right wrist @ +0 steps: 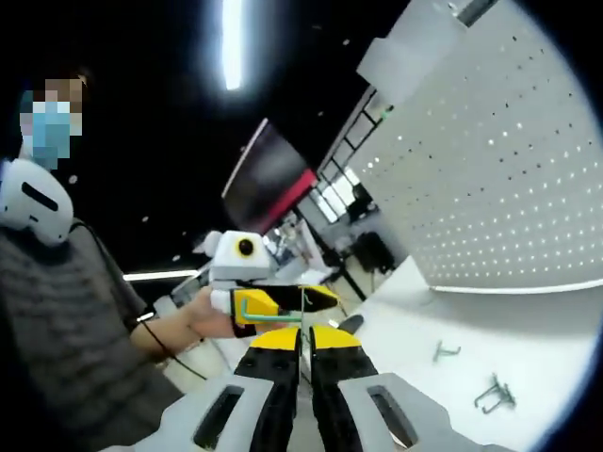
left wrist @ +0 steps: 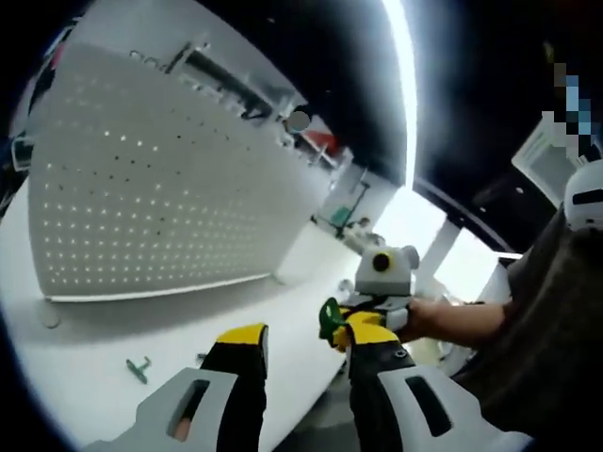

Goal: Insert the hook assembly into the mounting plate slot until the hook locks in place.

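The white perforated mounting plate [left wrist: 151, 188] stands upright on the white table [left wrist: 113, 320], up and to the left of my left gripper [left wrist: 301, 344]. That gripper's jaws are wide apart with nothing between them. From the right comes my right gripper [left wrist: 363, 320], carrying a green hook [left wrist: 329, 315] at its tips, close to my left gripper's right jaw. In the right gripper view, my right gripper [right wrist: 303, 334] is shut on the thin green hook [right wrist: 273, 319]. The left gripper [right wrist: 283, 299] sits just beyond it. The plate [right wrist: 509, 169] rises on the right.
A spare green hook [left wrist: 138, 369] lies on the table near my left jaw. Two grey hooks [right wrist: 445, 351] [right wrist: 495, 394] lie on the table below the plate. The person's hand [left wrist: 443, 320] and grey sleeve [right wrist: 66, 320] are close by.
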Tool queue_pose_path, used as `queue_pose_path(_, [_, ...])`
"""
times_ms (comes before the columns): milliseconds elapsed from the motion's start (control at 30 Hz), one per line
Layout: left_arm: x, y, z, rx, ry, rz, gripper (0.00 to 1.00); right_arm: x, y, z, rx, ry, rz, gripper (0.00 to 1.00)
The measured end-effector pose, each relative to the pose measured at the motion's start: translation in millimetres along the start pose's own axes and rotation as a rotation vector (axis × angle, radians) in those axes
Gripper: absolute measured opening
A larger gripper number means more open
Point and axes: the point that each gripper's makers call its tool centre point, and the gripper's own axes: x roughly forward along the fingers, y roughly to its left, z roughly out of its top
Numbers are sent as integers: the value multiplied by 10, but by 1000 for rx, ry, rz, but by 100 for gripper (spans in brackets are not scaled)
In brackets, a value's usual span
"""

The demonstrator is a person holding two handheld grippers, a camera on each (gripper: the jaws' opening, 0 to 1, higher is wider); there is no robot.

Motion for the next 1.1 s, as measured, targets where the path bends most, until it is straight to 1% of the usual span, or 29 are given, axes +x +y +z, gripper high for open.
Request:
queue_pose_path(67, [9,-27,10,-12,-7,-15,30,6,23,-15,2,3,12,1])
queue_pose_path(233, [49,-128,17,-25,-11,-65,21,21,53,-36,8,5,31,1])
queue_pose_path(333, [67,-154,10,-25,-6,-79,17,24,65,-37,10,2,40,1])
queue_pose_path(467, [82,-184,-10,-25,2,-97,13,36,103,-45,7,8,57,1])
queue_pose_path(600, [91,-211,-34,-21,14,-111,9,34,87,-73,16,13,57,1])
queue_pose_path(667, [98,-218,-37,-21,14,-115,9,27,87,-76,25,9,63,1])
queue_pose_path(767, [99,-240,-59,-10,25,-127,8,17,104,-91,45,8,75,1])
queue_pose_path(867, [109,-280,-112,20,49,-141,8,15,125,-149,48,31,87,1])
queue_pose_path(967, [120,-312,-109,123,43,-143,6,18,148,-170,51,36,96,2])
queue_pose_path(1067, [120,-313,-110,109,51,-137,5,20,157,-172,33,40,93,3])
queue_pose_path(1100, [117,-311,-105,93,51,-139,4,14,155,-165,28,40,92,3])
